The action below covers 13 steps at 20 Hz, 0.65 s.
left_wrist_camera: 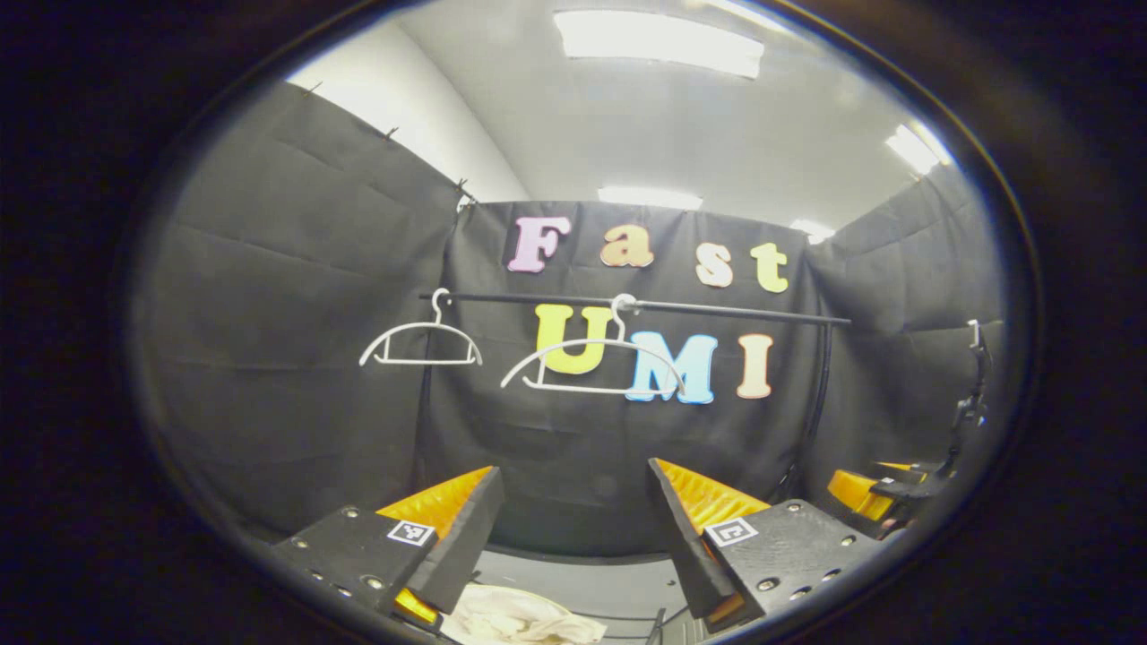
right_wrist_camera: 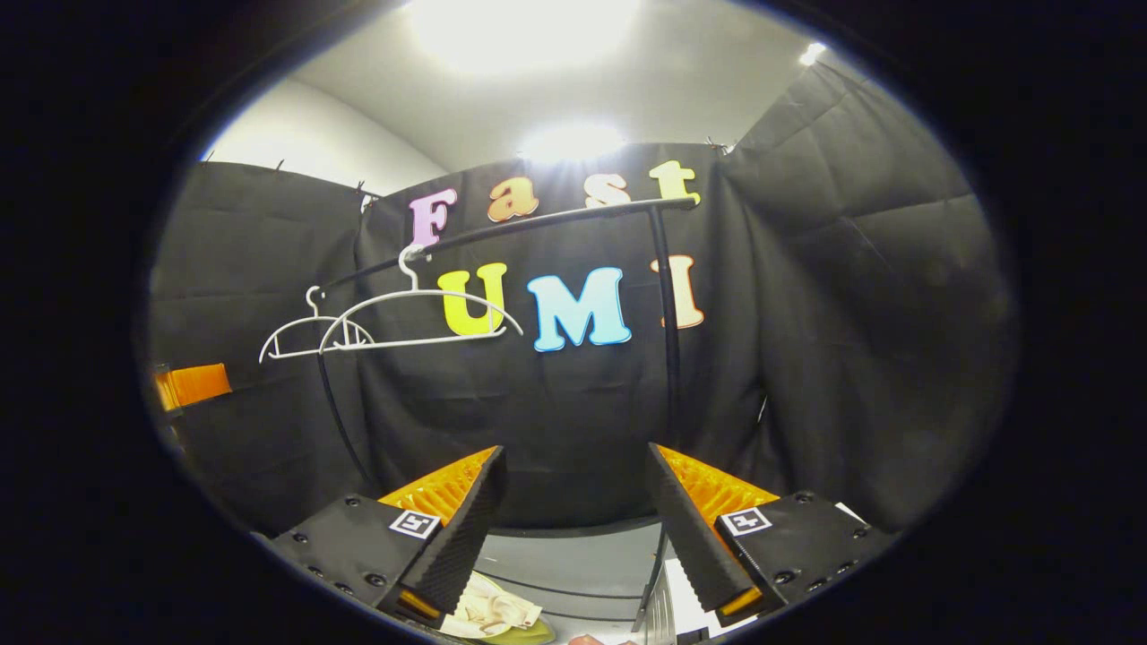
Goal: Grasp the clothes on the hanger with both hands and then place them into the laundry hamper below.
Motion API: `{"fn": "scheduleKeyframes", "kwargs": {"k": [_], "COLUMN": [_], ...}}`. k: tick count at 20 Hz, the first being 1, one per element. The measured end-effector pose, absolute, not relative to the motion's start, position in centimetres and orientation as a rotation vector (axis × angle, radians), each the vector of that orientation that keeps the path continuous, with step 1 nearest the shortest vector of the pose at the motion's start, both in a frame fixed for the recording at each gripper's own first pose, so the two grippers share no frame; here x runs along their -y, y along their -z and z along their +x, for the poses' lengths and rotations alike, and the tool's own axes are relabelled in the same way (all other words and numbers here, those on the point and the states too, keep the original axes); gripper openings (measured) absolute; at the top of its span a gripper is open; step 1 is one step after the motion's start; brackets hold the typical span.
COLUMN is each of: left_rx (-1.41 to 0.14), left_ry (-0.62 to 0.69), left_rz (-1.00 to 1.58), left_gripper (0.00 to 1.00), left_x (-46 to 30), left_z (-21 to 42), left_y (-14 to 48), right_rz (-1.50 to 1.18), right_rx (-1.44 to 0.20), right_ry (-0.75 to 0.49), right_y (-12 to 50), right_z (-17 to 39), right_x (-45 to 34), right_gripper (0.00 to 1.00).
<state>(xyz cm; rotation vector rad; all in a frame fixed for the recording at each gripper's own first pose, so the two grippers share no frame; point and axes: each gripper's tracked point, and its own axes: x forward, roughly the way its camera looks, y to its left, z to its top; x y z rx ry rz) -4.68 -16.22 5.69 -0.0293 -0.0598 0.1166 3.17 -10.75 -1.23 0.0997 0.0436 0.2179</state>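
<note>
Two bare white hangers (left_wrist_camera: 421, 345) (left_wrist_camera: 591, 363) hang on a black rail (left_wrist_camera: 717, 309); no clothes are on them. In the right gripper view the same hangers (right_wrist_camera: 421, 313) hang on the rail (right_wrist_camera: 538, 224) at upper left. A pale crumpled cloth (left_wrist_camera: 520, 618) lies low down beneath my left gripper (left_wrist_camera: 573, 470), which is open and holds nothing. The cloth (right_wrist_camera: 488, 609) also lies below my right gripper (right_wrist_camera: 575, 452), which is open and holds nothing. A white slatted wall (right_wrist_camera: 661, 614), perhaps the hamper, stands beside the cloth.
The rail's black upright post (right_wrist_camera: 668, 358) rises just behind the right gripper. The other gripper (left_wrist_camera: 887, 493) shows at the right edge of the left gripper view, and part of one (right_wrist_camera: 193, 383) at the left edge of the right gripper view. Black cloth walls close in all round.
</note>
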Motion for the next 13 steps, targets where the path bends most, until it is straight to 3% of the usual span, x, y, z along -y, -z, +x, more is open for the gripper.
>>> {"fn": "scheduleKeyframes", "kwargs": {"k": [2, 5, 12, 13], "left_rx": [0.08, 0.065, 0.02, 0.02], "left_ry": [-0.124, -0.155, -0.135, -0.126], "left_rz": [-0.034, -0.05, 0.005, 0.009], "left_gripper": [0.91, 0.91, 0.91, 0.91], "left_x": [16.0, 14.6, 13.6, 13.8], "left_z": [-5.9, -7.3, -7.2, -7.0], "left_y": [-6.5, -6.1, -4.3, -4.2], "right_rz": [0.103, 0.064, 0.073, 0.066], "right_rx": [-0.056, -0.04, -0.078, -0.078], "right_ry": [-0.214, -0.172, -0.1, -0.098], "right_y": [1.5, 2.4, 4.0, 4.1], "right_z": [2.4, 1.9, 2.0, 2.0], "right_x": [11.5, 13.4, 14.1, 13.9], "right_gripper": [0.98, 0.98, 0.98, 0.92]}}
